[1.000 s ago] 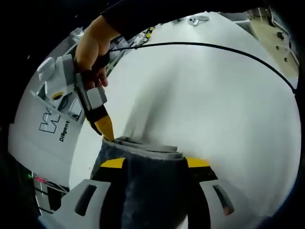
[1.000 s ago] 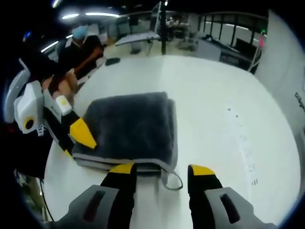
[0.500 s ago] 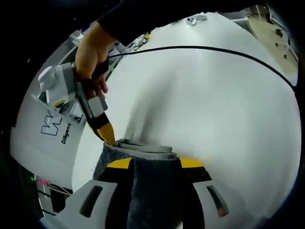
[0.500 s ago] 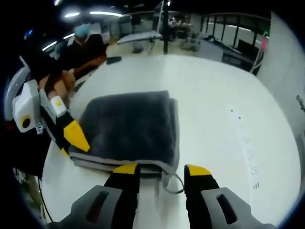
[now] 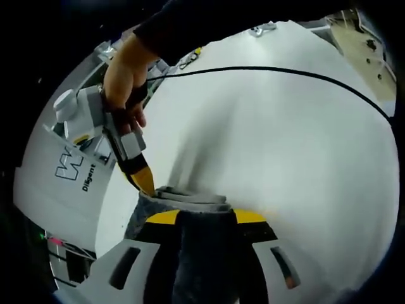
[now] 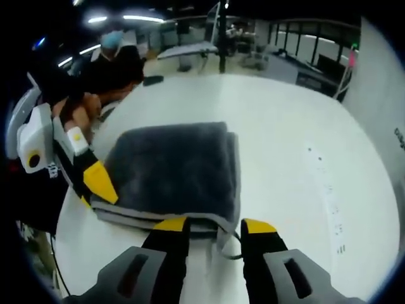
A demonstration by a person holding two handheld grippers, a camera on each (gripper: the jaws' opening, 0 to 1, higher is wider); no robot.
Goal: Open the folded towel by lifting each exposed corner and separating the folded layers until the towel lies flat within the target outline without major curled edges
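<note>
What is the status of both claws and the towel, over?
Left claw shut on the towel edge. Right claw open at a near corner, loop tag between its jaws. Towel folded on the white table. Black cable lies clear.

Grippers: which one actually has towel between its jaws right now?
The left gripper: in its own view the grey towel fills the gap between its yellow-tipped jaws. The right gripper only reaches the towel's near edge, with a small loop there and mostly bare table between its jaws.

Grey right gripper [image 6: 214, 229] with yellow-tipped black jaws; person's dark sleeve [image 5: 190, 19] above hand [image 5: 123, 76]
</note>
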